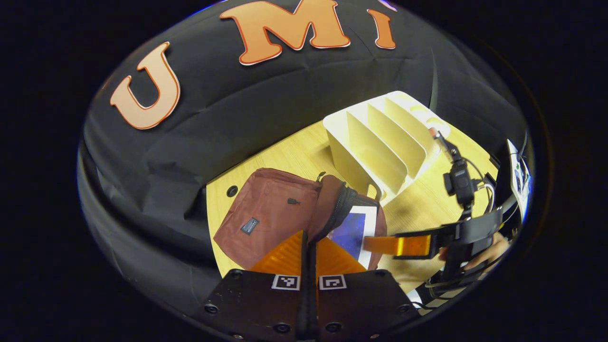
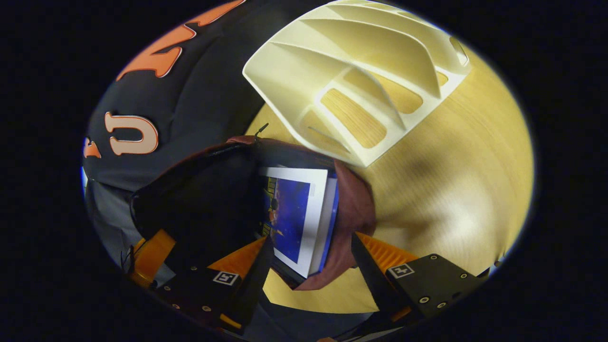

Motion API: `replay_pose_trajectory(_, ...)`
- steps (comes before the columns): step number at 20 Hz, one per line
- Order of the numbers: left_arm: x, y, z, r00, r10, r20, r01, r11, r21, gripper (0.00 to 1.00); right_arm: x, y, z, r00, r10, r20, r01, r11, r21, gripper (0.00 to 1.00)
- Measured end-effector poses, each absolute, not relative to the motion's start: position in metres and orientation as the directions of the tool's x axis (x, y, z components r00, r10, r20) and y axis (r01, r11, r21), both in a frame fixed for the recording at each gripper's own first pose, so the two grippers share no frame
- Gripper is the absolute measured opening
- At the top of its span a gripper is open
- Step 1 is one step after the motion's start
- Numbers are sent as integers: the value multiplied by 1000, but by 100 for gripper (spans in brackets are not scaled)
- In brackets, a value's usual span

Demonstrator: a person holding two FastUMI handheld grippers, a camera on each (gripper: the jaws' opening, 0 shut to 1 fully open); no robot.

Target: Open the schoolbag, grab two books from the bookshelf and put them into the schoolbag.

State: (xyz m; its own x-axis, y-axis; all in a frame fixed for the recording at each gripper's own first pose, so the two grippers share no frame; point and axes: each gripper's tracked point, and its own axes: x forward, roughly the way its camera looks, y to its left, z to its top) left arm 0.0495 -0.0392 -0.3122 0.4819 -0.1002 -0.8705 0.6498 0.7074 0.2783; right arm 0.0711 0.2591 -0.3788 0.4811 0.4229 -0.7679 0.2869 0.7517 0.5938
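On wooden table [image 2: 451, 156] — schoolbag [image 1: 266, 213]; bookshelf [image 1: 380, 142]

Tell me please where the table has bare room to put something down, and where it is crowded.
Bare wood lies on the table beside the empty bookshelf, away from the schoolbag. A small strip shows between bag and cloth wall. It is crowded at the bag's open mouth: the books, the left claw gripping the flap, and the open right claw.

surface: wooden table [image 2: 456, 156] | on it: maroon schoolbag [image 1: 266, 213], cream bookshelf [image 1: 380, 142]
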Motion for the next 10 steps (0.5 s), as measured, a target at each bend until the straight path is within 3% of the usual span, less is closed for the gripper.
replay_pose_trajectory(6, 27, -49, -336, 435, -99, -895, 645, 728, 233, 4, 38, 154, -363, 458, 314, -831, 220, 866, 449, 98)
replay_pose_trajectory(10, 15, -62, -351, 411, -116, -904, 576, 801, 159, 12, 30, 103, -349, 453, 259, -853, 186, 909, 374, 98)
